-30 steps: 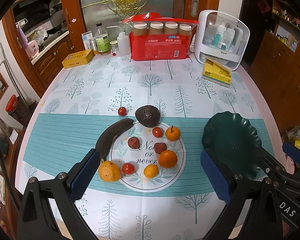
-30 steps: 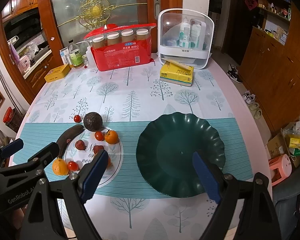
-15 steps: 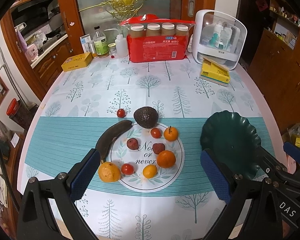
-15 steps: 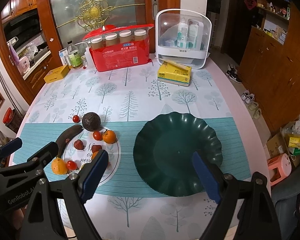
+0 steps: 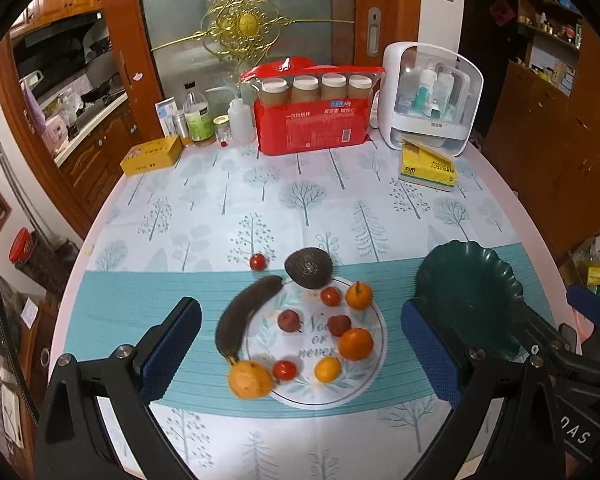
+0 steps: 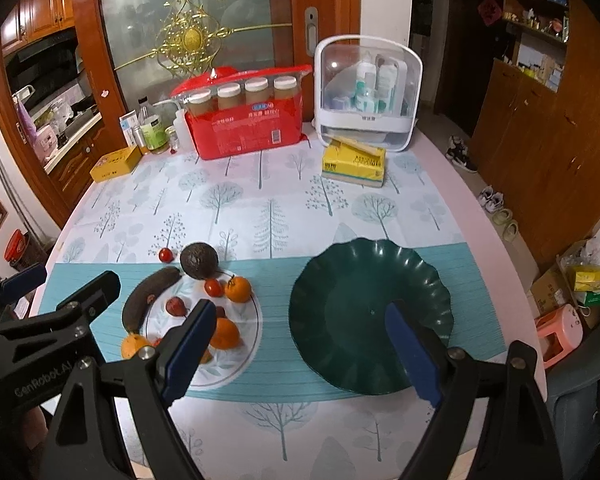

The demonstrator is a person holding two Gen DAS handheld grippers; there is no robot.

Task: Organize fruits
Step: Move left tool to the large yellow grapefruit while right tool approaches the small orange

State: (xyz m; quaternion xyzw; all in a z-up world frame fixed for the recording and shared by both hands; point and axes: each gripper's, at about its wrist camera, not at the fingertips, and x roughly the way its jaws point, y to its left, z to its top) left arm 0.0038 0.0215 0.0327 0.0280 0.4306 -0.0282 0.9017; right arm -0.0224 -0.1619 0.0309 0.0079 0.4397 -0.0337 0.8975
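From the left wrist view, your left gripper (image 5: 300, 344) hangs above the white plate (image 5: 374, 364) with its jaws spread wide and nothing between them. The fruit sits there in a loose cluster: a dark banana (image 5: 245, 312) lying half off the plate's left rim, an avocado (image 5: 309, 267) at the far edge, a large orange (image 5: 355, 343) right of centre, and a blurred orange (image 5: 249, 380) just off the near-left rim. One cherry tomato (image 5: 258, 261) lies alone on the tablecloth (image 5: 120, 304), beside the avocado. Judging by the layout, nothing has been moved yet, so pick an outer piece first; the blurred orange touches the banana's tip, so come straight down on it to avoid nudging its neighbour.

From the right wrist view, your right gripper (image 6: 300, 350) is likewise wide open and holds nothing, poised over the near edge of the green scalloped dish (image 6: 428, 280), which looks like the destination. Your left tool crosses the lower left here, near the plate, so keep the two apart. The yellow tissue pack (image 6: 354, 162) and red package (image 6: 246, 128) stand well back, out of the way.
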